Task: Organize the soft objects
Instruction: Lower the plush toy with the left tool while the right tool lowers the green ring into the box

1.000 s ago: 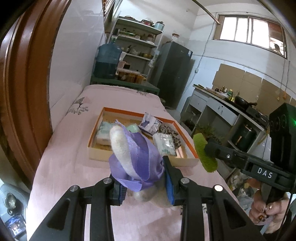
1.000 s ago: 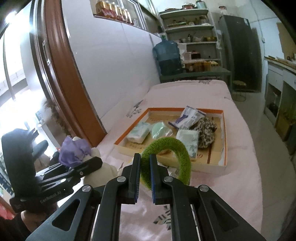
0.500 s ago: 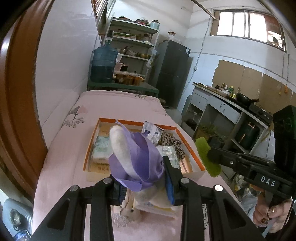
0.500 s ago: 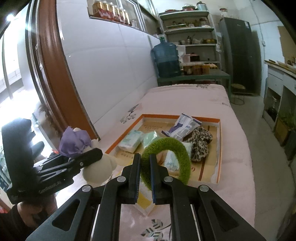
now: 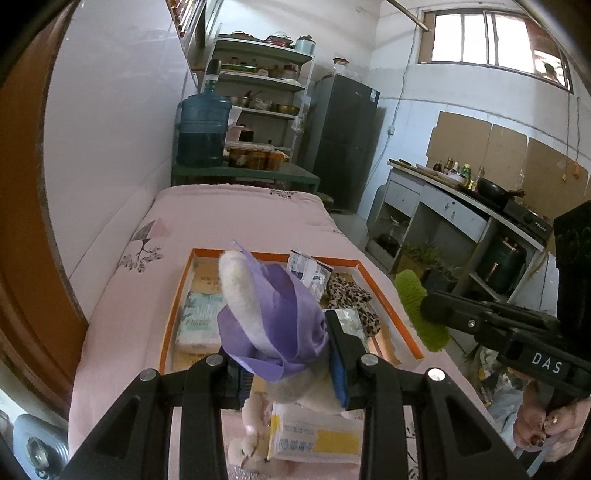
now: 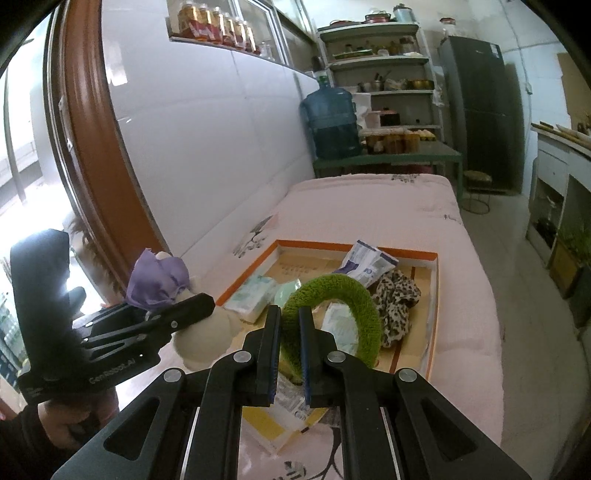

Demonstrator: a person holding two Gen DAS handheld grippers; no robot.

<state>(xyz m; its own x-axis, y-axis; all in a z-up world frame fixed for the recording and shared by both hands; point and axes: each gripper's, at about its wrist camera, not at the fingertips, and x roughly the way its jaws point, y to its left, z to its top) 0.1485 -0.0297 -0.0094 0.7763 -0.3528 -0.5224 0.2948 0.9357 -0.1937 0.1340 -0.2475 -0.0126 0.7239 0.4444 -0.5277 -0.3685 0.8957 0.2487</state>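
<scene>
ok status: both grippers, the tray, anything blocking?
Left gripper shut on plush bunny. Right gripper shut on green ring. Both held near the orange tray, already part full. Yellow packet lies below; nothing blocking.

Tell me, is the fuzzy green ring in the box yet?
Not yet. The green ring is pinched in the right gripper, held above the orange box.

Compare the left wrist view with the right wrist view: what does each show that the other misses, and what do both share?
Left wrist only: the window, the kitchen counter with bottles and a pan, and the right gripper from the side.

Right wrist only: the jars on the wall ledge, and the whole arc of the green fuzzy ring in the right gripper's shut jaws.

Both: the orange tray holding packets and a leopard-print cloth, the plush toy with purple cloth clamped in the left gripper, and the water jug.
</scene>
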